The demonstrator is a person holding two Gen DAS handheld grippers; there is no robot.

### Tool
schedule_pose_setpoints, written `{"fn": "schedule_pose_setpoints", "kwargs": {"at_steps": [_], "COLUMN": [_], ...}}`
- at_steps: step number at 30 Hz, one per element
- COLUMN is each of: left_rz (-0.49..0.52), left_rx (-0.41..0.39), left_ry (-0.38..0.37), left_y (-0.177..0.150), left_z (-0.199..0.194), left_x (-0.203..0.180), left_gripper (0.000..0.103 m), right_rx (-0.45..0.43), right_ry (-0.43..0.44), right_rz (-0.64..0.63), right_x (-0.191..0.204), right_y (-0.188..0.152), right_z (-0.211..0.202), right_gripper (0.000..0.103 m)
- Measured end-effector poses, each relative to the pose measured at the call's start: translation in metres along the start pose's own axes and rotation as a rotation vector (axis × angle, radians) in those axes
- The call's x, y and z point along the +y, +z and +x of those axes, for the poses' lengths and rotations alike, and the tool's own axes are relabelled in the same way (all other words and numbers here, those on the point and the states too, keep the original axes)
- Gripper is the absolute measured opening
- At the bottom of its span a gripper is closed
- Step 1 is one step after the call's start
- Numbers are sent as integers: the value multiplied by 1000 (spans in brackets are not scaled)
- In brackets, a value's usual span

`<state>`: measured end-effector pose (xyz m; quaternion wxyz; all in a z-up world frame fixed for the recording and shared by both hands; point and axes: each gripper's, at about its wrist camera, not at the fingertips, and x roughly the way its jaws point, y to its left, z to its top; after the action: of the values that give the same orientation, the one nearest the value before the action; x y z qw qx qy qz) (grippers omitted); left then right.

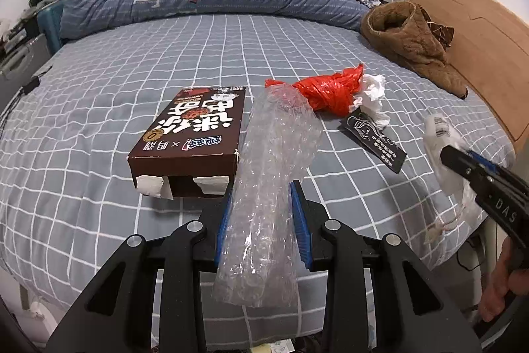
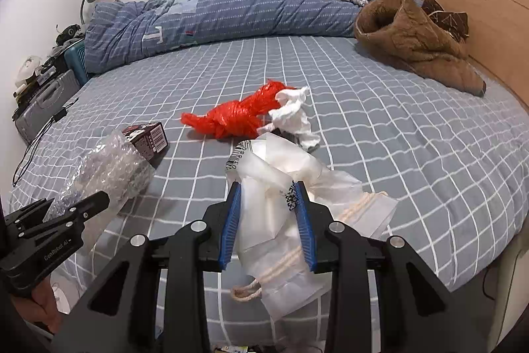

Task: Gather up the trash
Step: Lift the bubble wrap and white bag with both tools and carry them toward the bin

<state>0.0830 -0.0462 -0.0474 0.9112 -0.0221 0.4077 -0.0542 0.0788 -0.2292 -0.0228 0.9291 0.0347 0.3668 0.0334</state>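
Note:
My left gripper (image 1: 263, 187) is shut on a roll of clear bubble wrap (image 1: 274, 161) and holds it above the bed; the roll also shows in the right wrist view (image 2: 109, 167). My right gripper (image 2: 269, 189) is shut on a translucent white drawstring bag (image 2: 281, 197), seen at the right in the left wrist view (image 1: 446, 151). On the bed lie a brown snack box (image 1: 191, 134), a knotted red plastic bag (image 2: 238, 118), a crumpled white tissue (image 2: 294, 118) and a black wrapper (image 1: 375, 141).
The bed has a grey checked sheet (image 2: 413, 138). A blue quilt (image 2: 215, 15) and pillows lie at its far side. A brown garment (image 2: 413, 42) lies by the wooden headboard (image 2: 479, 5). Suitcases and clutter (image 2: 43, 95) stand at the left.

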Motion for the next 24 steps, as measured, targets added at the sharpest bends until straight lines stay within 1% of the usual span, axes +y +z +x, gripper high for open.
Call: {"fn": "schedule_pose_setpoints", "kwargs": {"at_steps": [24], "left_rz": [6], "left_rx": [-27], "left_ry": [-12], "left_y": [-33], "left_z": [-46], "left_x": [-11], "left_gripper": [32], "right_rx": [-10], "right_ry": [10], "right_rz": [3], "right_x": [22], "right_y": [-30], "right_z": [-46], "right_gripper": [31]}}
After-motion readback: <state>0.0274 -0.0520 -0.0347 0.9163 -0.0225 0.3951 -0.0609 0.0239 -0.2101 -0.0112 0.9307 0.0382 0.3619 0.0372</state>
